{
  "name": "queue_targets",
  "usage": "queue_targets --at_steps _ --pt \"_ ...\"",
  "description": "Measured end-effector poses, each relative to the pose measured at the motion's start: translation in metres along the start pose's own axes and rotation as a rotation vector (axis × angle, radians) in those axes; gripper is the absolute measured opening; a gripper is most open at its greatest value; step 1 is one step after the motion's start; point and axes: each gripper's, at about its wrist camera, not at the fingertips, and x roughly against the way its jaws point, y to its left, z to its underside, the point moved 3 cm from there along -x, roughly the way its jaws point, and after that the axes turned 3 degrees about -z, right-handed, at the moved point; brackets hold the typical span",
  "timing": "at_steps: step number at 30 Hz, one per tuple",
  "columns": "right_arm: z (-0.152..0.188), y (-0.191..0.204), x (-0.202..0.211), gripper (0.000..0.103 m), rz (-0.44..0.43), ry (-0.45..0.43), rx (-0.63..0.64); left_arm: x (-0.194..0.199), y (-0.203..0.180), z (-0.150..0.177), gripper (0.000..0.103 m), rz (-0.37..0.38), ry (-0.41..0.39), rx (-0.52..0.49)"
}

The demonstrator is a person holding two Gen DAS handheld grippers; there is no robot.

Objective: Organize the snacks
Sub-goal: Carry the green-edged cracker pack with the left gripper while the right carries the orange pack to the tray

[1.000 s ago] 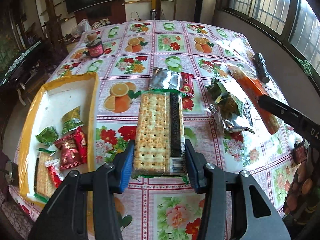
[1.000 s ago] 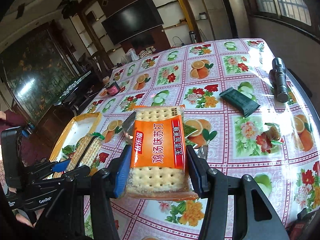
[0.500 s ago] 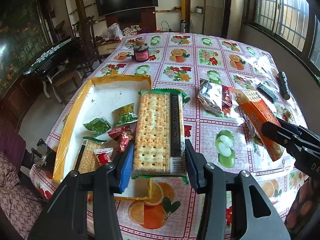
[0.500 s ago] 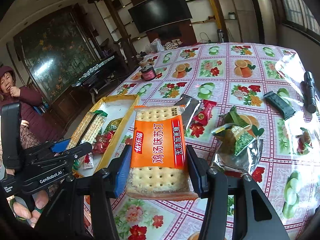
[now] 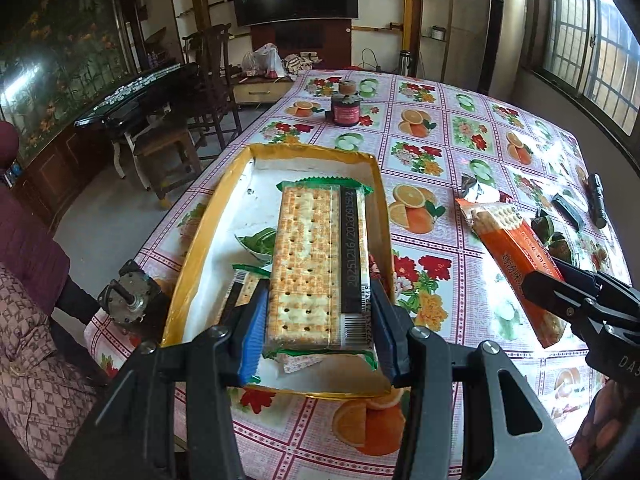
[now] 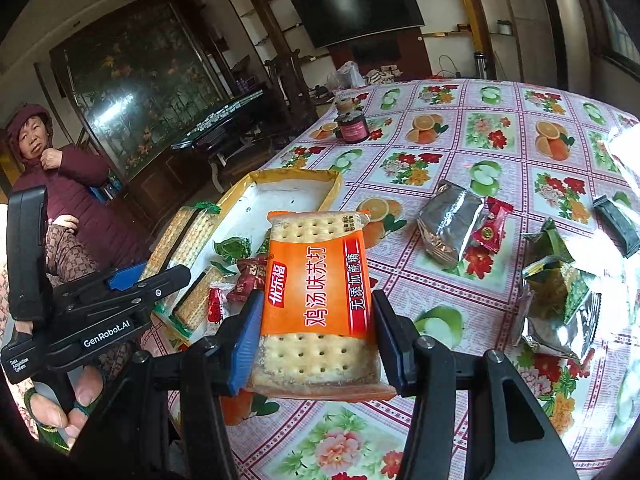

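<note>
Since a second before, we had swung both packs from above the open worktop (image 5: pixel 440 432) toward the yellow-rimmed tray (image 5: pixel 192 248). Our left gripper (image 5: pixel 318 316), jaws pinching the green-edged cracker pack (image 5: pixel 316 264), hung over the tray, the pack's long axis running six to twelve o'clock along it. Our right gripper (image 6: pixel 312 344), jaws clamping the orange cracker pack (image 6: pixel 316 280), sat farther off, with the tray at its ten o'clock.

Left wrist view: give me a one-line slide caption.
Left gripper holds a green cracker pack over the yellow tray; right gripper holds an orange pack alongside.
</note>
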Motion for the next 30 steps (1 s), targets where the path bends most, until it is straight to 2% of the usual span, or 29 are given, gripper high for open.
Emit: queue_targets --at_steps 16,30 --pt "-0.008 0.043 -0.055 0.053 -0.066 0.06 0.039 -0.021 0.041 0.008 0.049 -0.047 0.04 0.052" --pt "-0.021 0.044 -0.079 0.053 -0.074 0.073 0.024 -0.038 0.051 0.009 0.049 -0.053 0.076 0.063"
